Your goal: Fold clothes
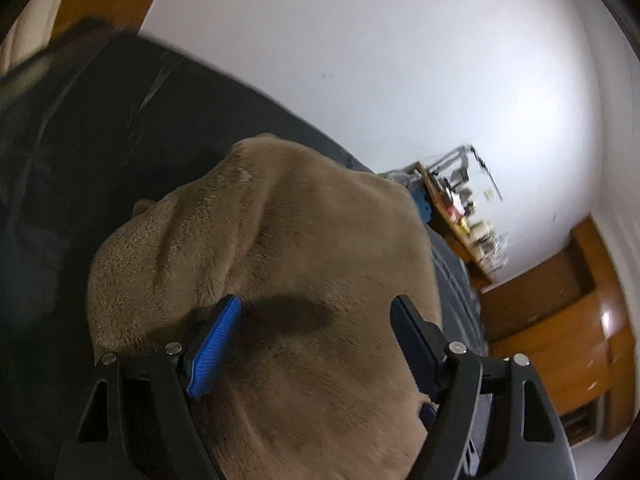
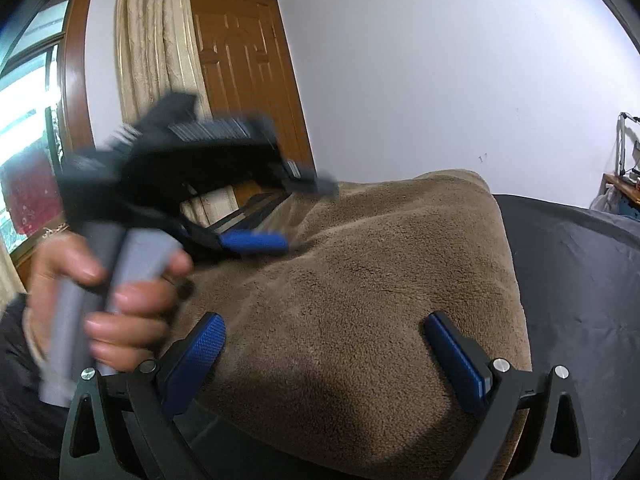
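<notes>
A brown fleece garment (image 1: 280, 240) lies folded in a thick pile on a dark bed sheet (image 1: 80, 140). My left gripper (image 1: 316, 308) hovers just over the fleece, open, with nothing pressed between its blue pads (image 1: 216, 344). In the right wrist view the same fleece (image 2: 380, 272) fills the middle. My right gripper (image 2: 324, 320) stands open over its near edge, jaws wide apart. A hand (image 2: 120, 304) holds the blurred left gripper (image 2: 296, 216) at the fleece's far left corner.
The dark sheet (image 2: 580, 280) extends to the right of the fleece. A wooden door (image 2: 244, 68), a beige curtain (image 2: 152, 40) and a window (image 2: 28, 120) stand behind. A cluttered wooden desk (image 1: 460, 216) and a wooden cabinet (image 1: 560, 340) line the white wall.
</notes>
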A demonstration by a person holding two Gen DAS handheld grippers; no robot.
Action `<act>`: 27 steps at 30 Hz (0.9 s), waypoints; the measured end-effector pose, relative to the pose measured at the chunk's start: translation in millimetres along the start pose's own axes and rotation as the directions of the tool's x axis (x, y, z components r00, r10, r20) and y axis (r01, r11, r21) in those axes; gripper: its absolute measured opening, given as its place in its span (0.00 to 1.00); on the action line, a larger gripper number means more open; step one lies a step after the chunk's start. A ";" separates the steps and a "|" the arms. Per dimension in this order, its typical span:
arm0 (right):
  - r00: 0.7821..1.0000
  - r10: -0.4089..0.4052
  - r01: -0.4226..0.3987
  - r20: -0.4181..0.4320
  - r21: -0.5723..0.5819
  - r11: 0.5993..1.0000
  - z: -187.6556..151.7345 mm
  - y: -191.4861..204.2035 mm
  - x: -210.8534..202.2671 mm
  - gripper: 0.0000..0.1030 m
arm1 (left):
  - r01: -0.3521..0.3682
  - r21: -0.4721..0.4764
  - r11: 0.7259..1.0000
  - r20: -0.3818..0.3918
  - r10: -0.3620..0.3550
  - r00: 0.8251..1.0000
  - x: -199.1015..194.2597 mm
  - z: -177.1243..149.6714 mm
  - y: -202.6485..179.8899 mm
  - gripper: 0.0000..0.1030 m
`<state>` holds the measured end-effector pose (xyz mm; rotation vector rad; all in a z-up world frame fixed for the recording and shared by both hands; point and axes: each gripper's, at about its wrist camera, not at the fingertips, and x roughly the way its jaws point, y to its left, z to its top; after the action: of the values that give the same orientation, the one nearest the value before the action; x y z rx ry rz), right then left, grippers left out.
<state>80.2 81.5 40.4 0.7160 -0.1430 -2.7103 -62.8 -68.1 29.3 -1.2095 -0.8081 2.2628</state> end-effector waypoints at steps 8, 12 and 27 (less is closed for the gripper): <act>1.000 0.003 -0.005 -0.025 -0.063 0.998 1.0 8.8 7.1 0.99 | 0.039 0.091 0.995 0.055 -0.044 0.997 4.7 -5.7 20.1 0.77; 1.000 0.025 -0.025 0.003 -0.029 0.999 7.7 -0.8 -0.5 0.99 | 0.036 0.107 0.994 0.056 -0.042 0.998 0.2 -8.6 16.6 0.77; 0.976 -0.128 0.096 0.174 0.183 0.978 19.0 -99.5 -66.7 0.99 | -0.011 0.202 0.979 0.082 -0.006 0.997 -42.3 -50.0 5.2 0.80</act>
<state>96.3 198.0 69.9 0.5315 -0.4002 -2.8968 1.0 -84.1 28.4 -1.0314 -0.5875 2.3448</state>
